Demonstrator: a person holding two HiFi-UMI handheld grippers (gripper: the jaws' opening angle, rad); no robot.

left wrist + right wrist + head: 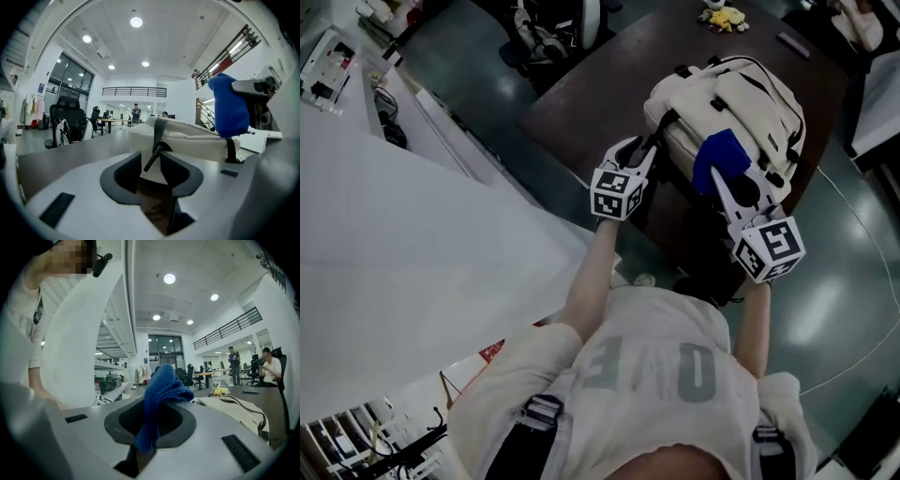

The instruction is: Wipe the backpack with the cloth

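No legible txt; shirt (656, 366) print too blurry

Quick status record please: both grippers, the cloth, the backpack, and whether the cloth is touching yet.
left gripper: jaws closed on a cream fold of the backpack, beside a dark zip pull
right gripper: jaws shut on the blue cloth, which bunches out past the tips
backpack: cream, lying on the dark table, near its front edge
cloth contact: held over the backpack's near side; cannot tell whether it touches
other: yellow toy at the table's far end
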